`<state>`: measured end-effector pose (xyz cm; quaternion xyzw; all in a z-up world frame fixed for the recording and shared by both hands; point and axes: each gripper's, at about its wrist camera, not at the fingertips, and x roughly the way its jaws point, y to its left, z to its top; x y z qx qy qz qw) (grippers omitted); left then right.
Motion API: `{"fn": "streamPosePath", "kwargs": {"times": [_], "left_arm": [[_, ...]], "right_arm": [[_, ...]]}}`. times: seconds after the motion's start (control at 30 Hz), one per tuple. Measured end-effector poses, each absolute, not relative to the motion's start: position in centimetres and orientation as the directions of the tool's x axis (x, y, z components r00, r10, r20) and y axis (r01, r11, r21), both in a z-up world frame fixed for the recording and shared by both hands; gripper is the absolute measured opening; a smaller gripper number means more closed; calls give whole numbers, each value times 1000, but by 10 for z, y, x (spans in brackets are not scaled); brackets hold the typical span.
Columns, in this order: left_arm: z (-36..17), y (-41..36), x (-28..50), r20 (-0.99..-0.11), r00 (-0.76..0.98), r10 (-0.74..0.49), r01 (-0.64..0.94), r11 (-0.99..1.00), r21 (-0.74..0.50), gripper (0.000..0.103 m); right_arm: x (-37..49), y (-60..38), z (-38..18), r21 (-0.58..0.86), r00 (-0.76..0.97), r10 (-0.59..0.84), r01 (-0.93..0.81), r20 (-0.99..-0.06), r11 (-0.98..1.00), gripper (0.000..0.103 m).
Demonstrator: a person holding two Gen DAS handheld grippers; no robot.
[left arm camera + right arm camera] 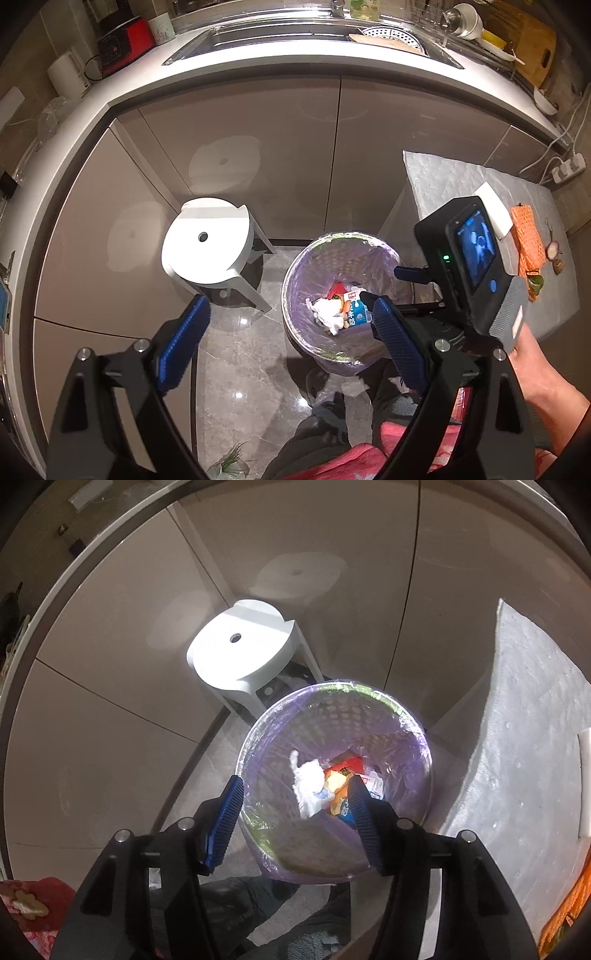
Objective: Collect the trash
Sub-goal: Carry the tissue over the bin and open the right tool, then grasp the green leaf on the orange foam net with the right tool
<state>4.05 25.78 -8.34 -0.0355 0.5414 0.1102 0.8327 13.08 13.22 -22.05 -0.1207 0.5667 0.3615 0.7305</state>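
Nearest the lens, the left gripper (pixel 291 325) stands with its blue pads (pixel 184 336) spread wide and nothing between them, hanging above the grey floor (pixel 236 354) just beside the bin (pixel 295 269). The right gripper (pixel 295 812) points steeply down over the bin's mouth, its fingers parted and empty, with the trash lying below the gap; that placement reads as a drop position, chosen so that anything let go falls straight inside rather than onto the floor. In the left wrist view the same tool shows from behind, a hand (pixel 535 354) wrapped around its handle and its small screen lit. The bin is a round perforated basket lined with a thin purple bag whose edge is folded over the rim, which keeps the liner from slipping down. At its bottom sits the trash (pixel 325 786): a crumpled white tissue, a red and orange wrapper and a small blue and white carton, loosely piled. A white stool (pixel 207 243) stands close behind the bin, against the cupboard doors. To the right, a padded table (pixel 443 177) carries an orange net and some small scraps, probably what remains to be collected.
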Motion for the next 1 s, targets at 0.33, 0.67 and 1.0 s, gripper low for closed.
{"fn": "streamPosePath", "kwargs": {"times": [0.33, 0.67, 1.0], "left_arm": [[-74, 192, 68, -904, 425, 52, -75, 997, 22, 87], [-75, 114, 99, -909, 417, -23, 43, 999, -6, 87], [-75, 72, 109, -913, 408, -11, 45, 999, 8, 87]], "right_arm": [[122, -39, -140, 69, 434, 266, -417, -861, 906, 90], [139, -174, -181, 86, 407, 179, -237, -896, 968, 74], [152, -187, -213, 166, 309, 276, -339, -910, 926, 45]]}}
